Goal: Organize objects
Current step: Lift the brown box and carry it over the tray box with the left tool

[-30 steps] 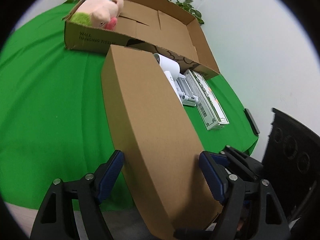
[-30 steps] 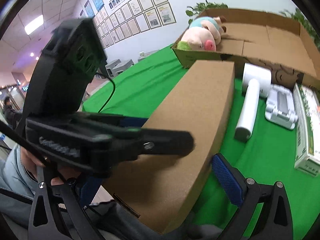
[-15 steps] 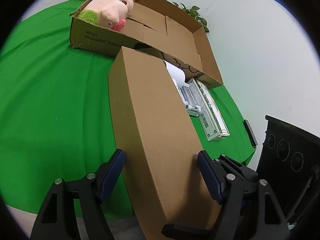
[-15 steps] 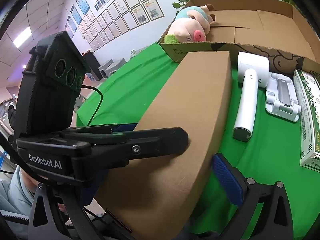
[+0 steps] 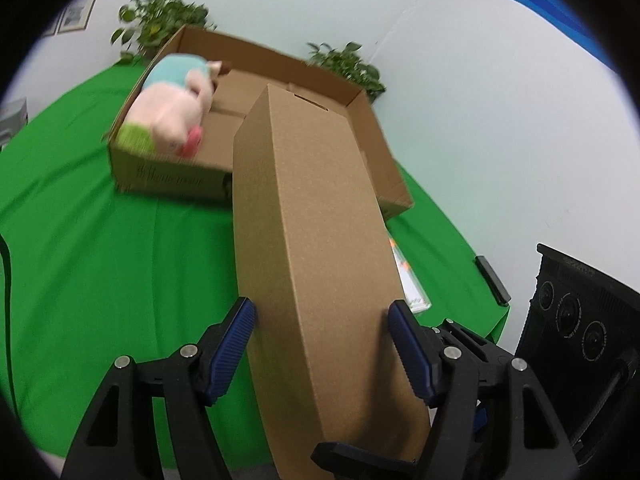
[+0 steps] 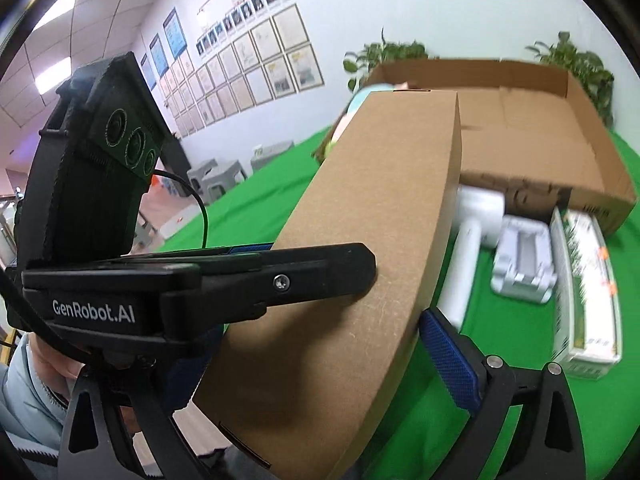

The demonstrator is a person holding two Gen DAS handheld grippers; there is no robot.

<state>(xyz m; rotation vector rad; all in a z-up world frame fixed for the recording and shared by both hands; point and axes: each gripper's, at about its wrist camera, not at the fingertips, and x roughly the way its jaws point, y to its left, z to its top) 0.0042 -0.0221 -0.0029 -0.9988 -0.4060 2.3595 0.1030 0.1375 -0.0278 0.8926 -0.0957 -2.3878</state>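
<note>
brown long box [image 5: 312, 216], green cloth [image 5: 100, 240], pink plush pig [image 5: 172, 108]

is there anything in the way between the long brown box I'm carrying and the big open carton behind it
Partly. The pink plush pig fills the left end of the open shallow cardboard carton; the rest of its floor looks bare. The long closed brown cardboard box, gripped by the left gripper and right gripper, already overlaps the carton's near wall.

Potted plants [image 5: 160, 24] stand behind the green cloth [image 5: 100, 248], and framed certificates [image 6: 256, 60] line the wall.
</note>
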